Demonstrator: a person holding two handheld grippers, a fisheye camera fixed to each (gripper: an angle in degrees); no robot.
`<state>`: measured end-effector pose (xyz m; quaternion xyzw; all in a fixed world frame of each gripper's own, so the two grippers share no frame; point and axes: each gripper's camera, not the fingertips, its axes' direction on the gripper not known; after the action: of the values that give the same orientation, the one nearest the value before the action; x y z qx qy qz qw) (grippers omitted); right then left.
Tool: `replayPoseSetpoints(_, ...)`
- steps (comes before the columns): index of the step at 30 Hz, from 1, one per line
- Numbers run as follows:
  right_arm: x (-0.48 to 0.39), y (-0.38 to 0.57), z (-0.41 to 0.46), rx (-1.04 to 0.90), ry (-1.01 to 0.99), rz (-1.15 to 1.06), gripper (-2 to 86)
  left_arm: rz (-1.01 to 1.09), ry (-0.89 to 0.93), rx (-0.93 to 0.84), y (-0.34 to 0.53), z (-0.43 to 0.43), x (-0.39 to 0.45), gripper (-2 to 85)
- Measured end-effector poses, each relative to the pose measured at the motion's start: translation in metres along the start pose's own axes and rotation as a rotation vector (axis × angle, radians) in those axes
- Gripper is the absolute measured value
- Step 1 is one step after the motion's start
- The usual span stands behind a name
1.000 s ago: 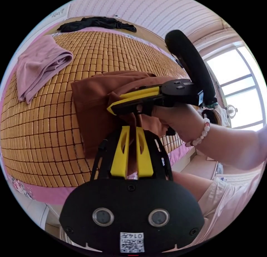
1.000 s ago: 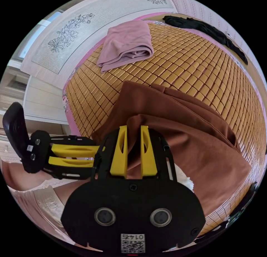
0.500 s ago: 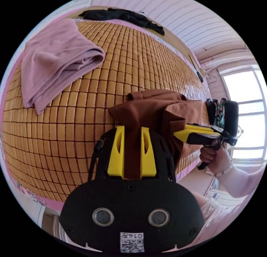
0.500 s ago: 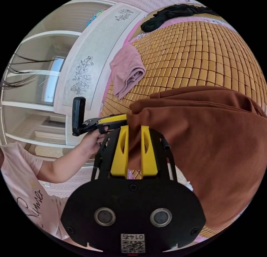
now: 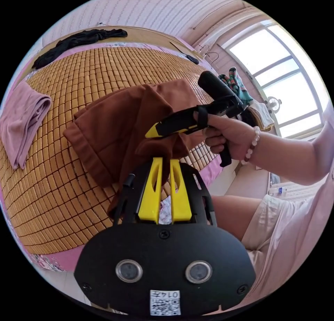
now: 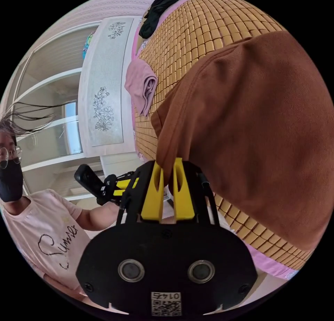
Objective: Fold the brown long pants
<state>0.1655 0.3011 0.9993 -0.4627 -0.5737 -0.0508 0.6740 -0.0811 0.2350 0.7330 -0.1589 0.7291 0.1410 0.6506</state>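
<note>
1. Bed (image 5: 48,182): broad flat surface under a mat of small rectangular amber tiles in a regular grid, glossy and hard-looking; a pink sheet shows along its edge.

2. Brown long pants (image 5: 114,126): matte, soft woven cloth, folded into a thick multi-layer bundle. In the left gripper view the bundle lies on the mat near the bed's edge, a stitched hem running along its side towards the pink cloth. Its long axis runs from that hem up towards the window side of the view. The near corner is lifted off the mat and bunched. In the right gripper view the pants (image 6: 250,126) hang as a large smooth drape with a seamed edge curving down to the tongs.

3. Pink cloth (image 5: 19,123): soft knit, loosely folded with rolled edges, lying on the mat well apart from the pants.

4. Black garment (image 5: 76,41): limp, crumpled strip at the far edge of the bed.

5. Left tongs (image 5: 166,161): yellow rigid plastic jaws on a black frame, nearly closed, the tips pinching the bunched brown corner.

6. Right tongs (image 6: 167,163): same build, jaws narrowly apart with the pants' edge gripped between them. In the left gripper view the right tongs (image 5: 153,133) point at the same bunch, held by a hand (image 5: 226,133).
</note>
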Motion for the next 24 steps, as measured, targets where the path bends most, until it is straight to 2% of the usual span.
replayPoseSetpoints(3,0.001,0.01,-0.016,-0.033,-0.039,-0.011,4.2,-0.048,0.091,0.03,0.004,-0.015,-0.01,7.1)
replayPoseSetpoints(6,-0.018,0.034,-0.059,-0.081,0.11,-0.071,3.7,-0.088,0.085,0.086,0.0,-0.045,-0.029,6.6)
replayPoseSetpoints(9,-0.039,0.071,-0.133,-0.105,0.401,-0.051,3.8,-0.104,-0.116,0.144,-0.01,-0.068,-0.052,7.9)
replayPoseSetpoints(11,-0.04,0.106,-0.2,-0.136,0.676,0.073,4.5,-0.148,-0.223,0.074,-0.025,-0.061,-0.079,9.5)
replayPoseSetpoints(12,-0.037,0.114,-0.218,-0.136,0.749,0.122,4.8,-0.16,-0.228,0.067,-0.029,-0.06,-0.084,9.8)
replayPoseSetpoints(14,-0.021,0.143,-0.288,-0.093,1.045,0.352,7.5,-0.175,-0.212,0.104,-0.04,-0.055,-0.097,10.9)
replayPoseSetpoints(16,-0.017,0.152,-0.325,0.004,1.135,0.461,8.3,-0.17,-0.214,0.094,-0.049,-0.042,-0.099,13.0)
replayPoseSetpoints(19,-0.03,0.123,-0.324,0.124,1.103,0.369,8.8,-0.203,-0.254,-0.021,-0.061,-0.003,-0.105,15.6)
replayPoseSetpoints(21,-0.04,0.085,-0.289,0.105,1.073,0.238,9.1,-0.217,-0.312,-0.092,-0.064,0.019,-0.109,14.6)
replayPoseSetpoints(24,-0.059,0.009,-0.207,-0.012,0.958,-0.023,9.0,-0.138,-0.357,-0.112,-0.069,0.023,-0.098,8.8)
